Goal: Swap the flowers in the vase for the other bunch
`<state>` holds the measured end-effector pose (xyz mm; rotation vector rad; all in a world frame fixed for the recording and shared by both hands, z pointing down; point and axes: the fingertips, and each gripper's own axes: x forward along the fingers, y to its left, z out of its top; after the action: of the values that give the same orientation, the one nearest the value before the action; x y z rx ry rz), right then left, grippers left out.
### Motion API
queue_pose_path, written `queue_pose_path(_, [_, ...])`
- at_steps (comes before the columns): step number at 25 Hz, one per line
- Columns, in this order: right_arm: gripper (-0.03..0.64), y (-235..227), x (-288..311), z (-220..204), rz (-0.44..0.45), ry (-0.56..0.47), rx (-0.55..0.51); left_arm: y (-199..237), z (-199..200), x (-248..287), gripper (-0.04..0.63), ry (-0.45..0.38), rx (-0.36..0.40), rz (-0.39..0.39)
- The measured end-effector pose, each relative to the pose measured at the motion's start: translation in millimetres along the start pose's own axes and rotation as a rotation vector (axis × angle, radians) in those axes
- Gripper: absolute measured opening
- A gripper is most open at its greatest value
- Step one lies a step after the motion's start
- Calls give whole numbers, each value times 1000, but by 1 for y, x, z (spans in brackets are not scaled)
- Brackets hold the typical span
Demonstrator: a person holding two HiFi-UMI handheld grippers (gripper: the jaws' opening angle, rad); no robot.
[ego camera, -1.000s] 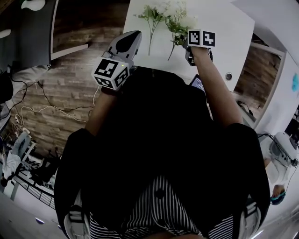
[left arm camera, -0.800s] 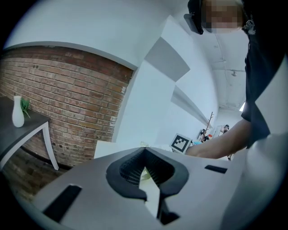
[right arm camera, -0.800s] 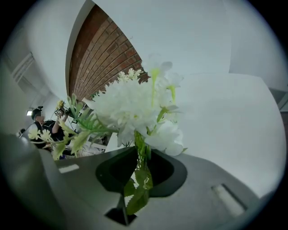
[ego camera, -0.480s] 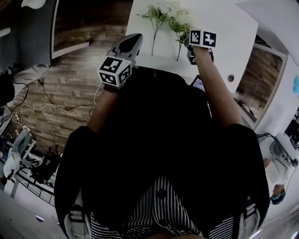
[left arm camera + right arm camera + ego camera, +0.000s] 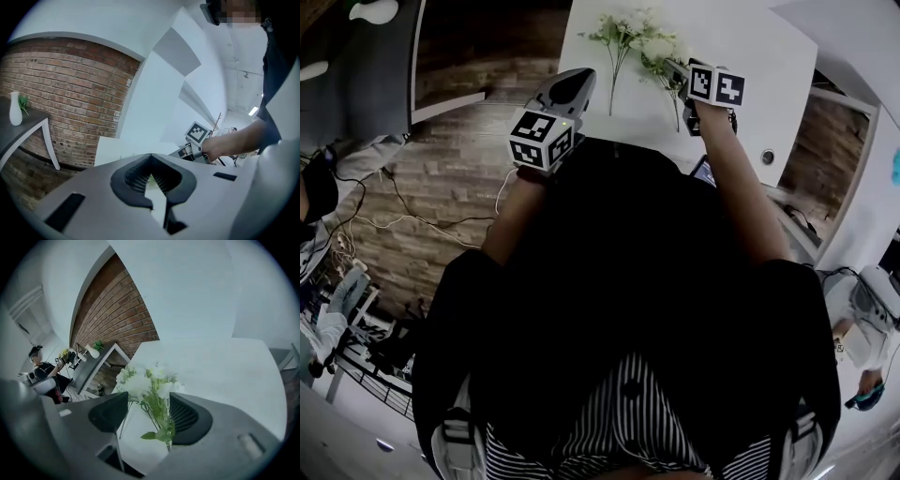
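A white bench (image 5: 759, 75) at twelve o'clock holds a left bunch (image 5: 614, 33) and a right bunch (image 5: 661, 52) of flowers, lying flat. The right gripper (image 5: 680, 70) has fingers that have just been opening wide, either side of the right bunch and not pressing it. The left gripper (image 5: 570, 82), at eleven o'clock, has its fingers closed and empty.

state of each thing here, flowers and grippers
left bunch, lying on table, untouched
right bunch, lying on table, loose between open jaws
right gripper, jaws have just been opening, right bunch between them
left gripper, jaws shut, empty
vase, upright on grey table
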<state>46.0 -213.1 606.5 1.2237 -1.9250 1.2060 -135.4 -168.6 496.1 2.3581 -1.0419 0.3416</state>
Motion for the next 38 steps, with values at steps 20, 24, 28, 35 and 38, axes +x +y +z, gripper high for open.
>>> queue_pose_path(20, [213, 55, -177, 36, 131, -365, -83, 15, -107, 68, 203, 388, -60, 37])
queue_pose_path(24, [193, 34, -203, 34, 71, -411, -49, 30, -148, 94, 233, 499, -118, 31])
queue_pose_path(28, [179, 17, -206, 17, 41, -408, 1, 52, -172, 120, 235, 567, -139, 57])
queue_pose_path(35, [146, -16, -245, -7, -18, -452, 86, 59, -193, 143, 235, 683, -80, 128])
queue_pose_path(38, [140, -16, -248, -9, -21, -464, 94, 66, -199, 145, 231, 699, -79, 156])
